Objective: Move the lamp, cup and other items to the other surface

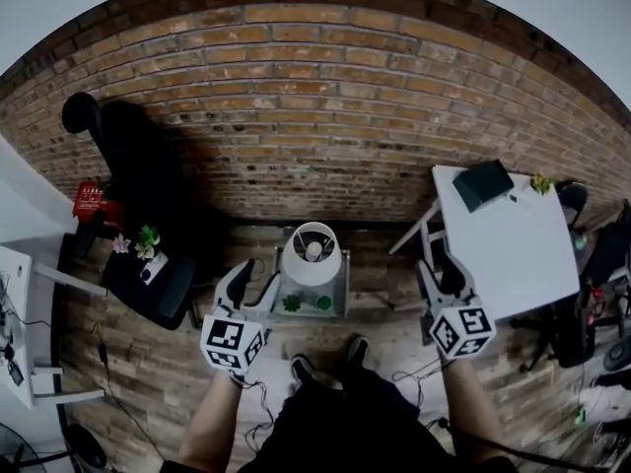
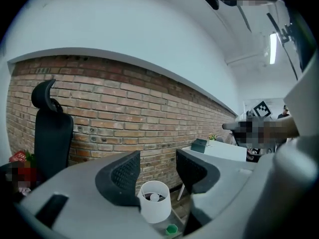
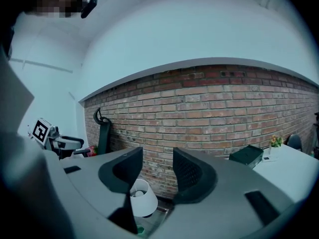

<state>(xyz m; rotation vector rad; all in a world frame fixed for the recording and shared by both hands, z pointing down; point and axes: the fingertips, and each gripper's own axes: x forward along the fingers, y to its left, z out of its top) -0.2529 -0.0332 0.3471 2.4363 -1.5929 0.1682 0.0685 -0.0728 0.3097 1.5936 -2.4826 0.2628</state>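
A lamp with a white shade (image 1: 313, 252) stands on a small low side table (image 1: 341, 294) against the brick wall. A small green plant (image 1: 292, 304) and a green cup (image 1: 323, 303) sit beside its base. My left gripper (image 1: 252, 286) hangs just left of the table, open and holding nothing. In the left gripper view the lamp (image 2: 154, 201) and the cup (image 2: 171, 228) show below the spread jaws of the left gripper (image 2: 157, 171). My right gripper (image 1: 443, 276) is open and holding nothing, to the right of the side table. Its own view shows the right gripper (image 3: 157, 166) with the lamp (image 3: 142, 198) low at the left.
A white table (image 1: 513, 254) stands at the right with a dark box (image 1: 482, 183) and a small plant (image 1: 541, 182) on it. A black office chair (image 1: 133, 166) and a low dark seat (image 1: 163, 289) with small flowers stand at the left. Cables lie on the wooden floor.
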